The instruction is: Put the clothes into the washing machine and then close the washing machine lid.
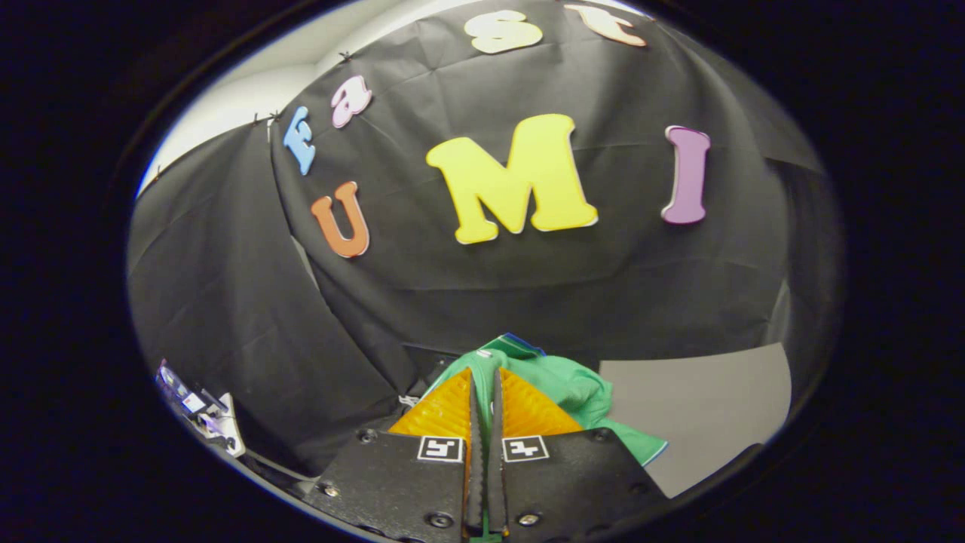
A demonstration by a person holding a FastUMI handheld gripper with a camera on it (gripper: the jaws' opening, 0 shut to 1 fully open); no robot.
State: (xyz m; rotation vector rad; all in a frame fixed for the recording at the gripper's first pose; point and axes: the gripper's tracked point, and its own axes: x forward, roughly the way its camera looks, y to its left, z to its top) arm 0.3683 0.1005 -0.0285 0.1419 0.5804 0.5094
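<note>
A green garment with a blue and white edge hangs bunched around my fingers, lifted in front of the black booth wall. My gripper is shut on it: both fingers press together with a thin fold of green cloth caught between them. The rest of the cloth drapes to the right of the fingers and down toward a grey surface. How much of the garment hangs below the fingers is hidden.
A flat grey surface lies to the right, beyond and below the held cloth. Far to the left, low down, stands a small cluttered white device with cables. Black cloth walls close the space ahead and to the left.
</note>
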